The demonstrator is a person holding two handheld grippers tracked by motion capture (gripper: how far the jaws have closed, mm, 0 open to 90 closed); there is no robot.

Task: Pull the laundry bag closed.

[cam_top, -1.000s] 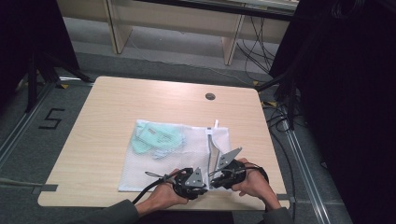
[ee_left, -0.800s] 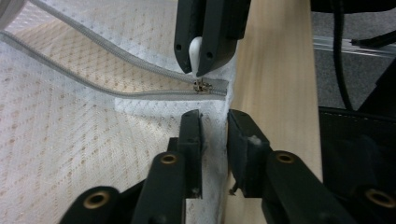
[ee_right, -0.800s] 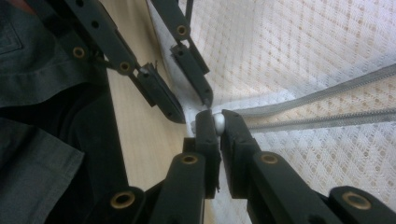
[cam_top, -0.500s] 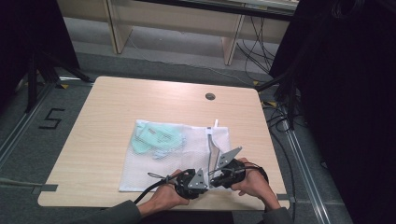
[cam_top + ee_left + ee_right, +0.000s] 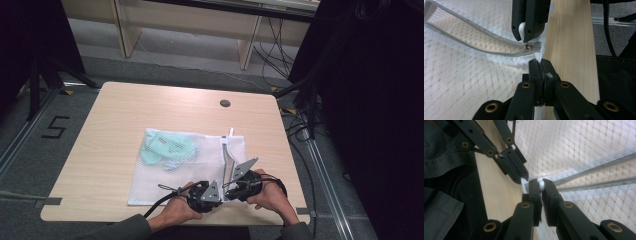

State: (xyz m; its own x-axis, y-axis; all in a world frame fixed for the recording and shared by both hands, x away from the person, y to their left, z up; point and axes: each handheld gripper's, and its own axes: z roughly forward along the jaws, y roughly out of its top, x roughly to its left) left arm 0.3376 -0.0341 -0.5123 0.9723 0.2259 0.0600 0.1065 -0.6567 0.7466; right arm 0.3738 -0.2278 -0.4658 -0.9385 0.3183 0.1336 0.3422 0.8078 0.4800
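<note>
One mesh bag [image 5: 185, 172] lay flat on the bench [image 5: 115, 120]. At its near corner the left tool [image 5: 541, 65] had just clamped onto the bag's edge; just beside it, the right tool [image 5: 541, 185] pinched the white zipper pull [image 5: 540, 185]. One zipper [image 5: 486, 37] ran away from both tools.

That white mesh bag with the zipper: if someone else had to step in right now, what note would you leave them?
Left gripper: fingers shut on the mesh bag fabric at its near corner, just past the zipper's end; they have just been closing on it.
Right gripper: shut on the white zipper pull.
The bag lies flat on the table, a pale green item inside.
Done: both grips set.
Left: the zipper is open; probably draw the pull along it to close it.
</note>
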